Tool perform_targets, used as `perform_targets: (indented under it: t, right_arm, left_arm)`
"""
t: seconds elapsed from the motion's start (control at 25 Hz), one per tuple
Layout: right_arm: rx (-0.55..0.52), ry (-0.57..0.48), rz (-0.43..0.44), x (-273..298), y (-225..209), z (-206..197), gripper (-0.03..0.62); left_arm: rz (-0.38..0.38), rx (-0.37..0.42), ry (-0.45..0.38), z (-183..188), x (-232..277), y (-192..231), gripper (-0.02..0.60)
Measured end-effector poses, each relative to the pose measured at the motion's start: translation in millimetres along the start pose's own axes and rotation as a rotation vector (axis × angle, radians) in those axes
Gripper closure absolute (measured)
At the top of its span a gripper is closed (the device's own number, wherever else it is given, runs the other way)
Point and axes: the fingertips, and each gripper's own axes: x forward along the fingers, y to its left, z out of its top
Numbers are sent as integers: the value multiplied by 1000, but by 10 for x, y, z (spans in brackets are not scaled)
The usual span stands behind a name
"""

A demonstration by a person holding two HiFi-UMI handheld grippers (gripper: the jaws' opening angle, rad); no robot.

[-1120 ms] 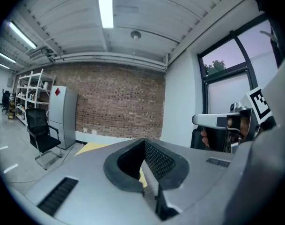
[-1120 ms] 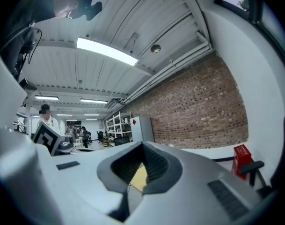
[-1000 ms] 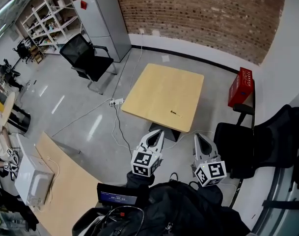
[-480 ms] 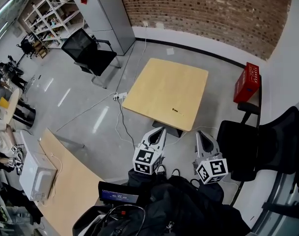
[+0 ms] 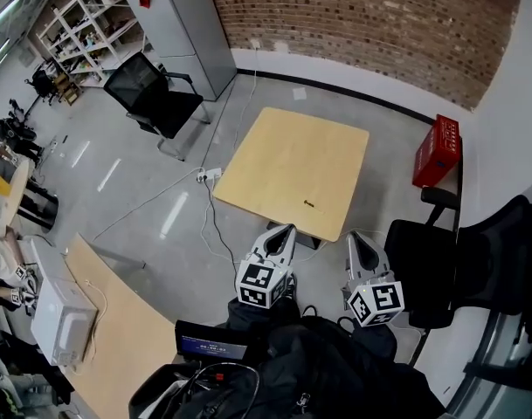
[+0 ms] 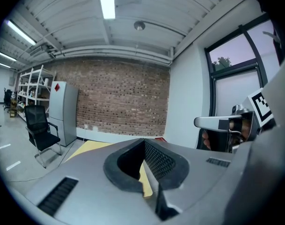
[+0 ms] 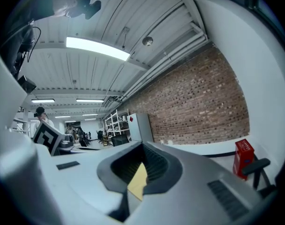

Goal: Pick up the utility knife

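Table [image 5: 292, 168] is standing alone on the floor ahead of the person. Small dark thing is lying flat on it, close to the table's near edge and toward its right corner. It is too small to confirm, but I'm reading it as the utility knife [image 5: 311, 204]. Being near that edge is probably making it reachable from the person's side.

Left gripper [image 5: 286, 230] and right gripper [image 5: 353, 238] are both hanging over the floor just short of the table's near edge. They are side by side with noses pointing at the table, likely a carry pose for an approach, since neither is over the knife.

Left claw is pressed together at the tips, pinching nothing. Only a sliver of tabletop is showing through the pad hollow. Right claw is reading the same: tips meeting, nothing held or touched. Whichever one is going for the knife is needing to spread first.
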Motion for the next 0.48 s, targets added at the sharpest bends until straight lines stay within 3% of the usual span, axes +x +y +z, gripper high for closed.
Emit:
perform_targets:
  t: [0.48]
  right_arm:
    - [-9, 7, -26, 797, -128, 67, 589]
  left_arm:
    - [-25, -1, 0, 183, 525, 598, 581]
